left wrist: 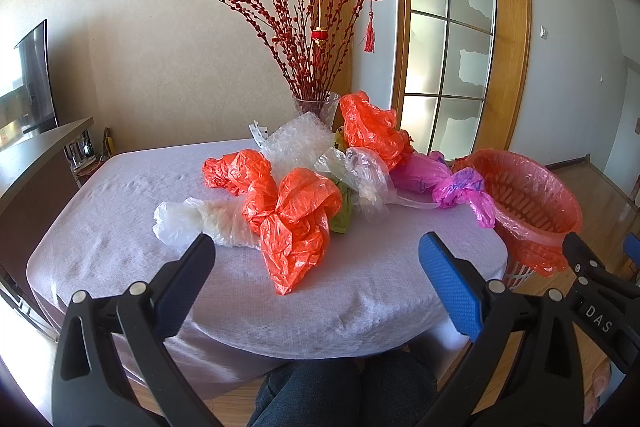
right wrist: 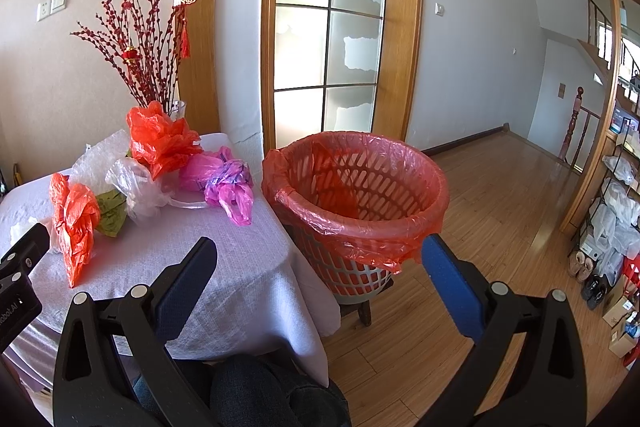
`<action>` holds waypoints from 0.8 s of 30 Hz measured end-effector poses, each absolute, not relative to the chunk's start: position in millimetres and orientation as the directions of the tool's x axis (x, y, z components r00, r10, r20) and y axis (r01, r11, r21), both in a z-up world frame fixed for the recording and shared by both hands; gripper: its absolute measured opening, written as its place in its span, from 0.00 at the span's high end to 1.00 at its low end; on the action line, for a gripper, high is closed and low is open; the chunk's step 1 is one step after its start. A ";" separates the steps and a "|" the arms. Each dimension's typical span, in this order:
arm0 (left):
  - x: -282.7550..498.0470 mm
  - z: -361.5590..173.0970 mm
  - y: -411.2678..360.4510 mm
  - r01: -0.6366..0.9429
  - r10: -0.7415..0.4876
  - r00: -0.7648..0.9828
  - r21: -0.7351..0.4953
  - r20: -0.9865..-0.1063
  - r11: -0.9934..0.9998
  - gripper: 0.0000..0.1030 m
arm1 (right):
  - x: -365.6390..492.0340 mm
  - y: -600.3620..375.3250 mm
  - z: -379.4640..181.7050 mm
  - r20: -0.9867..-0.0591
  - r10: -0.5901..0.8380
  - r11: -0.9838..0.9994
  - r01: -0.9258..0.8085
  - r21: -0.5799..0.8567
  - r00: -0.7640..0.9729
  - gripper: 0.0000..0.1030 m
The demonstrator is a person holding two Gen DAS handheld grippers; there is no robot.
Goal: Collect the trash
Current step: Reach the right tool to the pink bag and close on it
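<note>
In the left wrist view, the left tongs (left wrist: 316, 259) are standing wide apart, gripping nothing and touching nothing, hanging above the near edge of the table (left wrist: 120, 227). Between the 2 fingers, further on, a crumpled orange bag (left wrist: 296, 219) is lying on the pale, textured tablecloth. Beside it on the left, a white translucent bag (left wrist: 192, 219) is resting near the left finger. A second orange bag (left wrist: 236, 173) is sitting behind, with bubble wrap (left wrist: 296, 139), a clear bag (left wrist: 364, 175), a green scrap (left wrist: 344, 211), a tall orange bag (left wrist: 372, 127) and a knotted pink bag (left wrist: 452, 183) trailing toward the right. A glass vase (left wrist: 316, 107) of red branches is standing at the far edge. A slatted plastic basket (left wrist: 532, 195), lined with thin red film, is standing just off the table's right side, with the right tool showing before it.

In the right wrist view, the right tongs (right wrist: 320, 255) are likewise gaping wide and empty, pointing at the basket (right wrist: 360, 195), which is sitting on a low wooden stool (right wrist: 364, 307) on the plank floor. The pink bag (right wrist: 228, 187) is lying nearest the basket, at the table corner. A person's dark-trousered knees (right wrist: 256, 387) are showing below.
</note>
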State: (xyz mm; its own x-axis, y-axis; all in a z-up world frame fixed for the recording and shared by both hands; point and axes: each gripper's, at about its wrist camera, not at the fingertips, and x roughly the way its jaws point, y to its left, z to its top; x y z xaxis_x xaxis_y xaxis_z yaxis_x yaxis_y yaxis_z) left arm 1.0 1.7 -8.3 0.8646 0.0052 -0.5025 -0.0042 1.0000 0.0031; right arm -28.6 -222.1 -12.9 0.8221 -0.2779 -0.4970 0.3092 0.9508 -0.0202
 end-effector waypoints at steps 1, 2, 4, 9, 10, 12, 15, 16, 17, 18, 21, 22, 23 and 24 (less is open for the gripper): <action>1.7 -8.6 3.2 -0.010 0.011 0.865 0.005 -0.502 1.000 0.04 | -26.3 -222.6 -14.5 -0.497 -0.268 0.954 0.299 -0.019 0.825 0.02; 1.9 -9.3 5.5 -0.019 0.020 0.865 0.008 -0.502 1.000 0.04 | -23.5 -223.6 -15.3 -0.495 -0.251 0.959 0.281 -0.014 0.832 0.02; 3.9 -10.4 12.3 -0.041 0.041 0.863 0.011 -0.504 0.999 0.04 | -14.9 -224.0 -13.1 -0.491 -0.229 0.966 0.259 -0.006 0.841 0.02; 12.2 -14.5 43.1 -0.122 0.106 0.848 0.003 -0.519 0.993 0.04 | 15.0 -226.4 -8.8 -0.488 -0.144 0.985 0.173 0.016 0.861 0.02; 13.8 -15.4 50.1 -0.141 0.119 0.843 -0.001 -0.525 0.990 0.04 | 23.4 -227.1 -9.9 -0.495 -0.121 0.988 0.154 0.025 0.861 0.04; 16.4 -17.2 64.2 -0.170 0.135 0.833 -0.016 -0.536 0.985 0.04 | 41.1 -228.9 -12.6 -0.514 -0.075 0.992 0.118 0.053 0.855 0.10; 21.1 -19.8 80.8 -0.192 0.144 0.826 -0.032 -0.544 0.981 0.04 | 69.7 -229.6 -19.5 -0.553 -0.009 0.992 0.077 0.100 0.833 0.20; 21.5 -20.3 85.2 -0.198 0.146 0.826 -0.036 -0.545 0.980 0.04 | 78.9 -228.9 -20.9 -0.562 0.011 0.991 0.064 0.114 0.827 0.21; 22.2 -21.0 89.0 -0.202 0.147 0.825 -0.042 -0.546 0.978 0.04 | 86.0 -227.6 -21.9 -0.566 0.023 0.991 0.055 0.121 0.824 0.21; 22.7 -21.4 91.9 -0.205 0.147 0.823 -0.046 -0.549 0.978 0.04 | 94.3 -225.5 -23.0 -0.568 0.034 0.991 0.044 0.123 0.822 0.21; 24.4 -22.7 99.8 -0.214 0.150 0.819 -0.051 -0.553 0.976 0.04 | 117.9 -218.0 -27.9 -0.583 0.029 0.996 0.027 0.088 0.812 0.21; 24.5 -23.6 102.0 -0.217 0.154 0.817 -0.050 -0.555 0.975 0.04 | 124.2 -216.4 -30.5 -0.592 0.032 0.996 0.024 0.086 0.806 0.22; 25.0 -25.0 103.5 -0.219 0.156 0.816 -0.049 -0.556 0.974 0.04 | 131.7 -214.6 -34.4 -0.604 0.037 0.996 0.019 0.086 0.796 0.24; 25.1 -26.0 105.4 -0.218 0.155 0.815 -0.048 -0.558 0.975 0.04 | 138.2 -213.7 -38.4 -0.617 0.042 0.996 0.015 0.087 0.785 0.26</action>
